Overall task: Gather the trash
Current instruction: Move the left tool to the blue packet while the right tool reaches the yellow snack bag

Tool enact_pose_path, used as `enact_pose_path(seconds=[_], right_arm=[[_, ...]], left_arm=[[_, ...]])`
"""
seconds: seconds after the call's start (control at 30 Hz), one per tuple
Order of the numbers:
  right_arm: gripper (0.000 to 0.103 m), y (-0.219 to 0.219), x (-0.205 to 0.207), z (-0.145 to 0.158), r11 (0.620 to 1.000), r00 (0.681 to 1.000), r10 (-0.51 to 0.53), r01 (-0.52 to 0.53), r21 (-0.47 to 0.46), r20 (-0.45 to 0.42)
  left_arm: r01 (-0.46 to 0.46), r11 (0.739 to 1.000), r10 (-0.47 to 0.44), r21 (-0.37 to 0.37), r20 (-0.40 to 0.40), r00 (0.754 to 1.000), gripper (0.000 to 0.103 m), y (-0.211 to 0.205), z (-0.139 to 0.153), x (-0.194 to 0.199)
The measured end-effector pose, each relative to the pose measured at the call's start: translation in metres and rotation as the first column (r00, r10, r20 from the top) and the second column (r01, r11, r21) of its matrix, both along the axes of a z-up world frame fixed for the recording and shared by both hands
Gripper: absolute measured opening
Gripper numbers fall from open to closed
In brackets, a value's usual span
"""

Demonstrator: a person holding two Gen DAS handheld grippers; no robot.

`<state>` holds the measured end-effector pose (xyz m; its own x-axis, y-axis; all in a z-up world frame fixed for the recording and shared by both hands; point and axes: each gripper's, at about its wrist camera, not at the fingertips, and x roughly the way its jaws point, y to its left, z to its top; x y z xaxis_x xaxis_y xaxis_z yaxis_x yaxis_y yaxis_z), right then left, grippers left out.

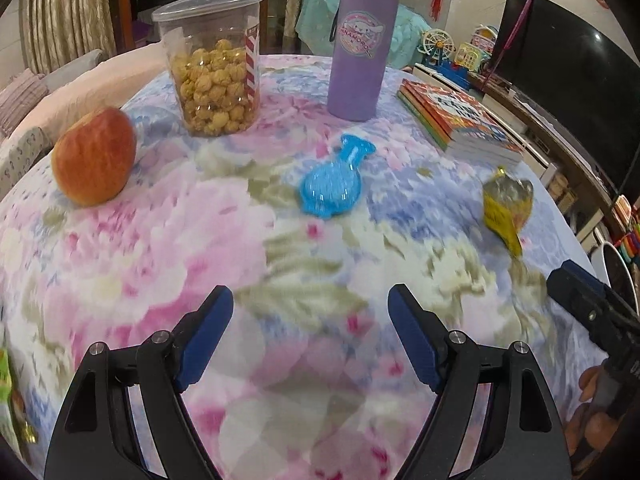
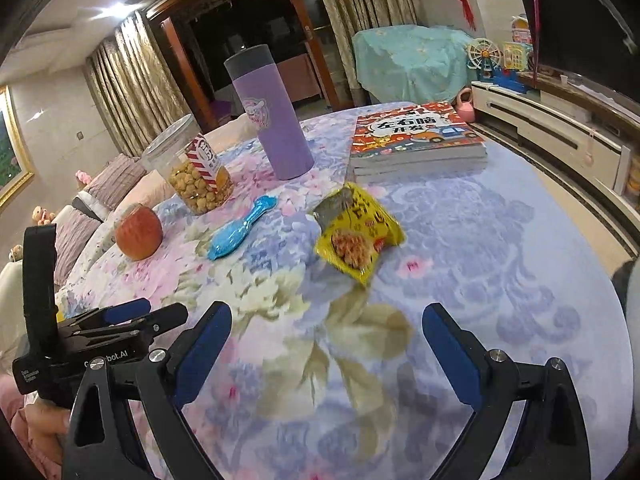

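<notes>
Both claws hang wide apart with nothing between their pads: left claw [image 1: 310,308], right claw [image 2: 326,326], over the floral tabletop [image 2: 500,264]. Beyond sit stacked books [image 2: 416,140], a purple flask [image 2: 276,128], a popcorn tub [image 1: 214,68], an apple [image 1: 94,156], a blue plastic toy [image 1: 332,182]. A yellow snack wrapper [image 2: 356,236] lies mid-tabletop, just ahead of the right claw.

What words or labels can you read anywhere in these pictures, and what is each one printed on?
"NNAMOROL", partly cut off: on the round sticker of the purple tumbler.
"左右脑开发": on the cover of the top book in the stack.
"bot.AI", its start hidden: on the body of the left gripper.
Yellow snack wrapper: printed characters, too blurred to read.
Popcorn jar: striped label, too blurred to read.
</notes>
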<state>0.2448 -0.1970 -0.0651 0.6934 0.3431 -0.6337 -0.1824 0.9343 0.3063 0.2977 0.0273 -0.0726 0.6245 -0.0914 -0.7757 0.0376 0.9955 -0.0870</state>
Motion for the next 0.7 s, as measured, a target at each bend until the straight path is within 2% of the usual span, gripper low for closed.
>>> enact_pose_path(seconds=[0.33,0.43,0.6,0.7], right_arm=[[0.097,0.007,0.038,-0.01,1.0,0.999,0.0,-0.001,-0.025,-0.038],[0.097,0.002,0.048,-0.012,1.0,0.999,-0.013,0.013,-0.005,-0.051],[0.097,0.0,0.057,-0.013,1.0,0.998,-0.012,0.012,0.001,-0.058],[0.097,0.002,0.062,-0.015,1.0,0.998,-0.004,0.004,0.0,-0.063]], left_arm=[[0.008,1.0,-0.008,0.023,-0.025,1.0,0.082,-0.006,-0.012,0.052],[0.012,0.999,-0.011,0.039,-0.024,1.0,0.082,-0.009,-0.013,0.061],[0.005,1.0,-0.005,0.009,-0.019,1.0,0.082,-0.008,-0.014,0.071],[0.019,1.0,-0.019,0.018,-0.015,1.0,0.082,-0.012,-0.014,0.077]])
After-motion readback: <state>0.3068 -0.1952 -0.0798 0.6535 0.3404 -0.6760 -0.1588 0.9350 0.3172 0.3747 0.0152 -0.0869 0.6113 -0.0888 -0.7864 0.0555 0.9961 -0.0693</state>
